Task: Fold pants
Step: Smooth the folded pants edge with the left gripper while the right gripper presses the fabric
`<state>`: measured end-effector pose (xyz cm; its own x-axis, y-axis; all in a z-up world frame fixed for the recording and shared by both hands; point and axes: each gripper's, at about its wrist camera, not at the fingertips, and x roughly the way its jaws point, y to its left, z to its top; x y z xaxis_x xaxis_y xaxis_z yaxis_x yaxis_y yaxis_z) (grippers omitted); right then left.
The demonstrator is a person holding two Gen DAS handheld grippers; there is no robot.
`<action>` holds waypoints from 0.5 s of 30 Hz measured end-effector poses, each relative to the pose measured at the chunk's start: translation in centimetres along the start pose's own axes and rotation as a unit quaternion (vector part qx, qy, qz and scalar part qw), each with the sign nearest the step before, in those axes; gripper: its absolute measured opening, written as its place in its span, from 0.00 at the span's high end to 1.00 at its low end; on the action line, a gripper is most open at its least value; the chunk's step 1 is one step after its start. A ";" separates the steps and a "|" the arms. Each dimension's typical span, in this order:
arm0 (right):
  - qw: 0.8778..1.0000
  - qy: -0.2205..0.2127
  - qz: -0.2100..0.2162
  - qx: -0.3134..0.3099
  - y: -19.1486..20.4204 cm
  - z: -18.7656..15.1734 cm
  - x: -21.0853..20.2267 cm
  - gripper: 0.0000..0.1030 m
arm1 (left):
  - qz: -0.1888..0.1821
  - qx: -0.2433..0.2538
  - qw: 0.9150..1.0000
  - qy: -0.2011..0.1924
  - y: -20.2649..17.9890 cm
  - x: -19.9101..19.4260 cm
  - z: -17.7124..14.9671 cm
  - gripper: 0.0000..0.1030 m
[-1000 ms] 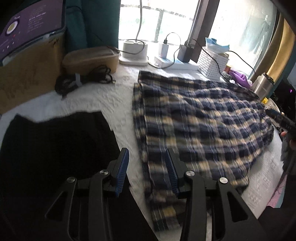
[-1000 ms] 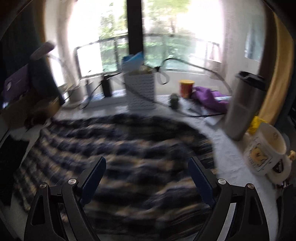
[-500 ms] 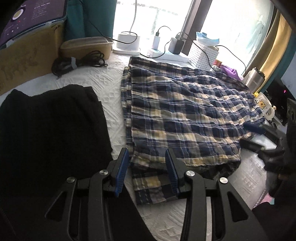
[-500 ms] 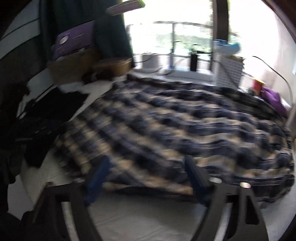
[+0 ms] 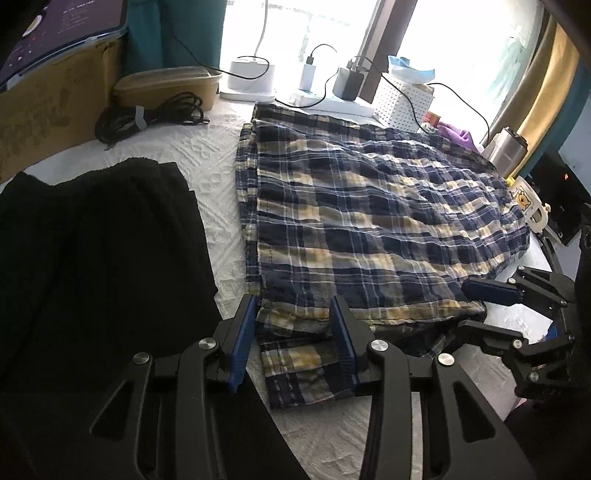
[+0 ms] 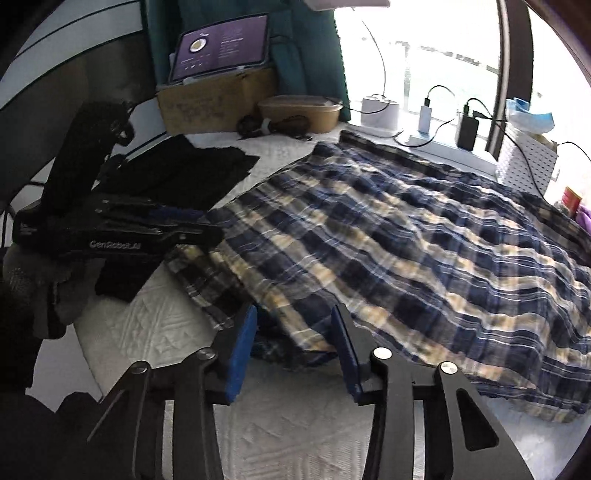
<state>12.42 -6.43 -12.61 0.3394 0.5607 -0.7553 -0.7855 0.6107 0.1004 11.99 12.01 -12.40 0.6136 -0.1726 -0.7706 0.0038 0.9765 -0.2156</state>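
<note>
One pair of plaid pants (image 5: 362, 225) is spread on the white bedcover (image 5: 218, 155) beside one black garment (image 5: 96, 258). Two grippers, left (image 5: 293, 332) and right (image 6: 293, 339), are held unclenched at its near edge.

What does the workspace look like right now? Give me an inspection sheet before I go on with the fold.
Surface: white quilted cover, bare between the garments.
Job's things: plaid pants spread flat, the near edge doubled over, a lower layer sticking out toward the camera.
Clutter: black garment left of the pants; tan container; cardboard box with a tablet on top; white perforated basket; steel tumbler; bear mug.
Grippers: left tool open, straddling the near left corner; right tool open at the near edge.
Cables: black coiled cord; chargers plugged in at the sill.
Surroundings: bright window, teal curtain.
</note>
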 end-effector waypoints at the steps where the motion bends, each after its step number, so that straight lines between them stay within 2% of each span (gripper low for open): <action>1: 1.000 0.004 0.002 -0.003 0.1 -0.1 0.5 0.66 | 0.006 0.003 1.000 -0.002 0.0 0.0 0.0 0.71; 2: 1.000 0.012 -0.001 -0.004 0.1 -0.3 1.0 0.77 | 0.016 0.008 1.000 -0.004 0.0 0.0 -0.1 0.80; 5: 1.000 0.011 0.000 -0.004 0.2 -0.3 1.3 0.91 | 0.014 0.013 1.000 -0.010 0.2 -0.6 -0.1 0.94; 9: 1.000 0.001 0.001 -0.019 0.8 0.0 0.8 0.95 | 0.016 0.021 0.999 -0.022 0.2 -2.1 -0.5 0.99; 13: 0.999 0.003 0.008 -0.036 1.7 0.0 0.6 0.97 | -0.012 -0.002 1.000 -0.027 0.8 -3.4 -0.9 0.99; 15: 0.999 0.005 0.012 -0.041 2.1 -0.1 0.6 0.97 | -0.009 -0.006 1.000 -0.027 1.0 -3.7 -1.3 0.99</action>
<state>10.92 -4.79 -12.92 0.3140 0.5689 -0.7601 -0.8338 0.5481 0.0657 8.75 13.50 -10.55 0.6549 -0.1826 -0.7333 0.0065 0.9717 -0.2361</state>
